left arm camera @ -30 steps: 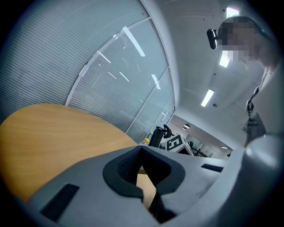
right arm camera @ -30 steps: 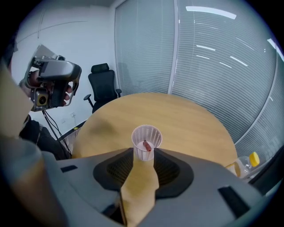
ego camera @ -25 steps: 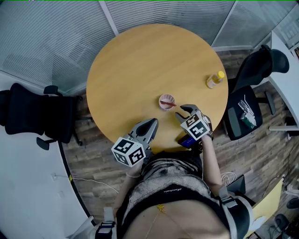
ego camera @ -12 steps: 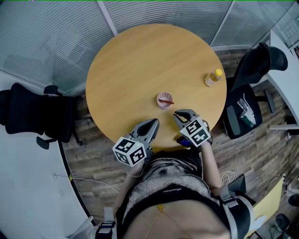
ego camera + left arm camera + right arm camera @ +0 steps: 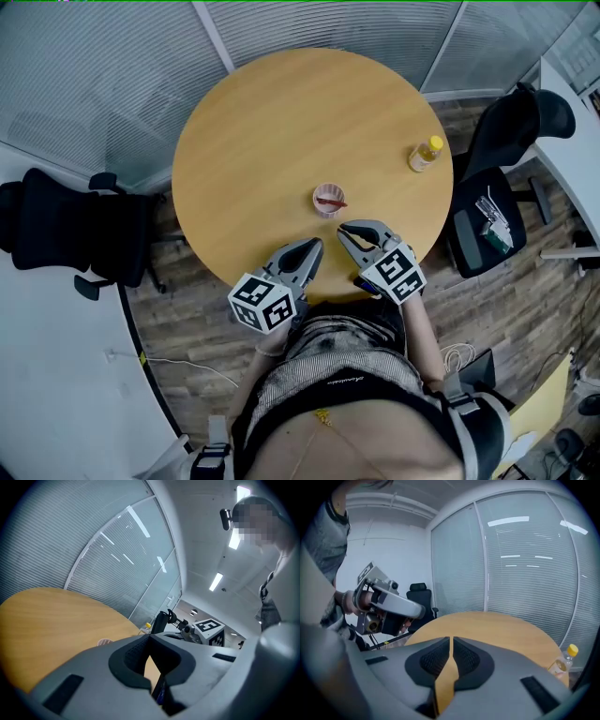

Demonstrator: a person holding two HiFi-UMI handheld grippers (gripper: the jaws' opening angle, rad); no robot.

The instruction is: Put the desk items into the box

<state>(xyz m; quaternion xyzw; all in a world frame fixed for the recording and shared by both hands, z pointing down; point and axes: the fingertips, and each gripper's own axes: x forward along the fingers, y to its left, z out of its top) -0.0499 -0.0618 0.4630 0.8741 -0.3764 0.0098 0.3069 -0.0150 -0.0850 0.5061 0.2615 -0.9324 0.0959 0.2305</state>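
L tool (image 5: 311,247) & R tool (image 5: 344,230) hover side by side just short of the pink cup (image 5: 328,200), noses aimed at it, over the desk (image 5: 281,122) edge. L's jaws are together, R's just been closing w/ nothing between. Bottle (image 5: 425,155) sits well right of the cup.

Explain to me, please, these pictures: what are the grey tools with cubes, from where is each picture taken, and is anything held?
A person holds two grey hand tools: the left gripper and the right gripper; the marked cubes are parts of them. The head view looks down from the person's head; each gripper view looks along that tool's own fingers. On the round table stand a small pink cup and a bottle with a yellow cap. Nothing is held: the left fingers are together, and the right fingers have just been closing with nothing between them.
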